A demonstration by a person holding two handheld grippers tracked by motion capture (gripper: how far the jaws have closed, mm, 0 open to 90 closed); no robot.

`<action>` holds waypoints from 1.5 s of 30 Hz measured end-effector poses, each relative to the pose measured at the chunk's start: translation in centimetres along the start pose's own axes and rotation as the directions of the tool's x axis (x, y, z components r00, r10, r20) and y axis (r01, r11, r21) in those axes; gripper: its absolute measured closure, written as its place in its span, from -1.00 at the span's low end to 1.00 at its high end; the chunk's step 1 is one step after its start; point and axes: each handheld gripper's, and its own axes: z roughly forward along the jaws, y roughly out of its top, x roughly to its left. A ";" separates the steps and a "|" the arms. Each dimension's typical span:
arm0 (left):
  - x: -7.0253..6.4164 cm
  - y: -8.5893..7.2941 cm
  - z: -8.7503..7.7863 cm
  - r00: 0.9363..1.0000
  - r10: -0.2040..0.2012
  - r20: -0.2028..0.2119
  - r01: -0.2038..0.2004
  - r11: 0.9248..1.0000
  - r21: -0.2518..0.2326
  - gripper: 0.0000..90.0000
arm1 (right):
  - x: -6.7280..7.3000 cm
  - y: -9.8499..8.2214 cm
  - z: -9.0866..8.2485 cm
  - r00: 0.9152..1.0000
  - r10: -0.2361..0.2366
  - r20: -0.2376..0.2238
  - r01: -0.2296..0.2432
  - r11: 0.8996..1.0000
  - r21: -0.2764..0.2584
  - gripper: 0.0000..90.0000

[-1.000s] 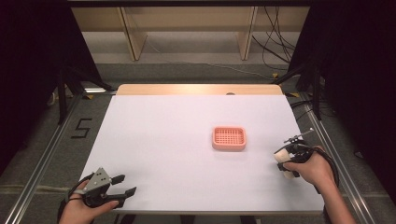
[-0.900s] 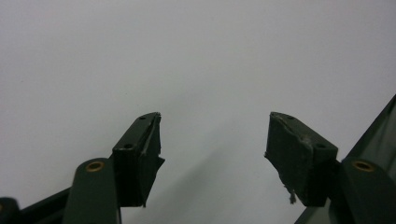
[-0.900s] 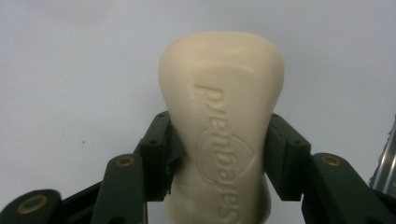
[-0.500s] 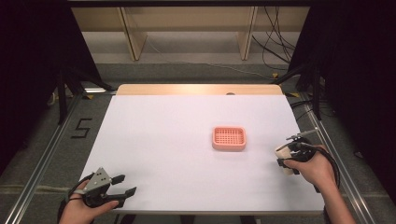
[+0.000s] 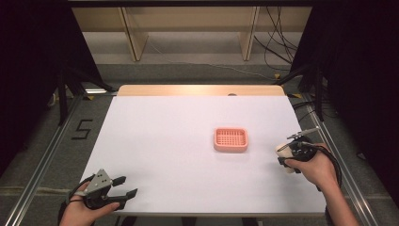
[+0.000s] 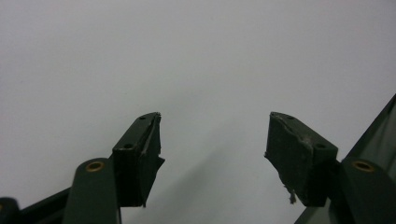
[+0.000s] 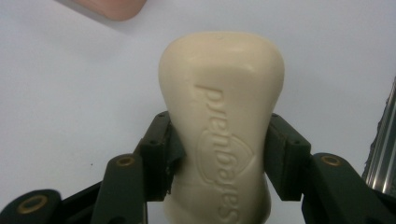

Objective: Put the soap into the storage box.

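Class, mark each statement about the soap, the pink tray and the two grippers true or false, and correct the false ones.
1. The right gripper is shut on the bar of soap. True.
2. The left gripper holds the pink tray. False: its jaws are open and empty.
3. The pink tray lies on the white table, apart from both grippers. True.
4. The soap already lies in the tray. False: it is in the right gripper, near the table's right edge.
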 end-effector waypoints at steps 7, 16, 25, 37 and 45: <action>0.0 0.0 0.0 1.000 -0.016 0.002 0.016 1.000 -0.001 -0.22 | 0.2 0.7 -0.4 1.000 -0.030 0.001 0.030 0.999 -0.012 0.12; 0.0 0.0 0.0 1.000 -0.015 0.000 0.015 1.000 -0.005 -0.22 | 0.8 1.8 -0.9 0.999 -0.051 -0.002 0.051 0.999 -0.001 0.12; 0.1 0.1 -0.1 1.000 0.001 -0.003 -0.001 1.000 -0.005 -0.22 | 1.2 2.9 -0.8 0.994 -0.108 -0.001 0.108 0.994 -0.005 0.12; 0.1 0.1 -0.2 1.000 0.003 0.000 -0.003 1.000 -0.007 -0.22 | 1.9 4.1 -0.8 0.994 -0.110 -0.002 0.110 0.994 -0.014 0.12; 0.0 0.1 -0.1 1.000 -0.012 0.004 0.012 1.000 -0.007 -0.22 | 2.2 4.6 -0.8 0.993 -0.119 0.003 0.119 0.993 -0.023 0.12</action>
